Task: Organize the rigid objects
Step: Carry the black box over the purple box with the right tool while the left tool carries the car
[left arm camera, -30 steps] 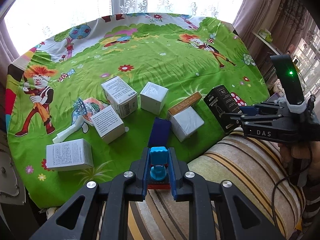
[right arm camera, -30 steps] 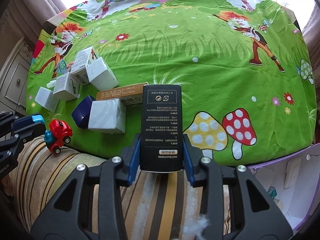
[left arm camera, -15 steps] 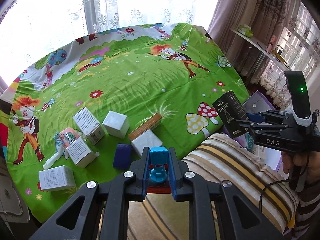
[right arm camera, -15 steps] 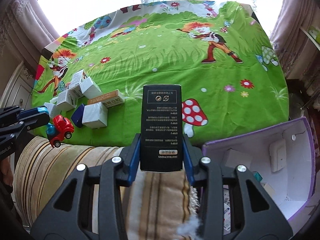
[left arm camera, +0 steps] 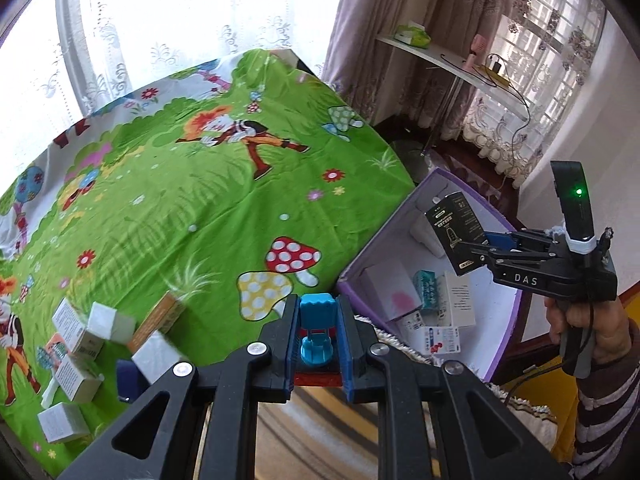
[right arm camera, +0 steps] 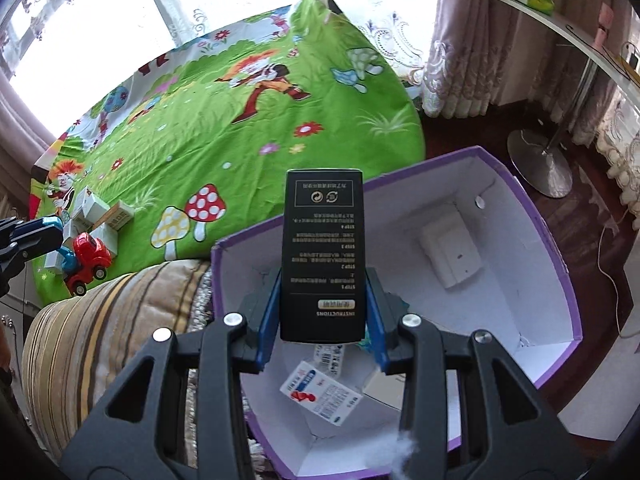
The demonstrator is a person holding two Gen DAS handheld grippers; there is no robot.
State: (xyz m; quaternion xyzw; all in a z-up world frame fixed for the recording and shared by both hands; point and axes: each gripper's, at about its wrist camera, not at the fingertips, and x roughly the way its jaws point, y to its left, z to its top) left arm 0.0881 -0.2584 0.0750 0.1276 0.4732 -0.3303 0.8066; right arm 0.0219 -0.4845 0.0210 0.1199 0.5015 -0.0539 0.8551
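While I scan from the far left, I see a cluster of small boxes (left arm camera: 86,336) lying on the green cartoon bedsheet (left arm camera: 192,208), several white, 1 orange-sided and 1 dark blue, most touching or just beside each other. My left gripper (left arm camera: 318,336) has its blue pads (left arm camera: 294,332) pinched on a toy vehicle (right arm camera: 86,258); in the left wrist view only its blue upper part and a strip of red base show between the pads, while the right wrist view shows a red body with black wheels, nose tilted down toward the striped cushion (right arm camera: 100,320). Next comes the purple storage box (left arm camera: 516,308) with a white interior, standing just past the bed's edge, with several small cartons (left arm camera: 436,312) lying flat inside. My right gripper (right arm camera: 323,312) is clamped on a black carton (right arm camera: 323,256) by its 2 long sides near the lower end. Its long axis runs along the fingers, pointing forward and away from the camera, printed face toward the lens, text upside down. It hangs above the open purple box, touching nothing in it. At the far right, a hand (left arm camera: 584,320) in a striped sleeve (left arm camera: 604,404) holds that gripper's handle.
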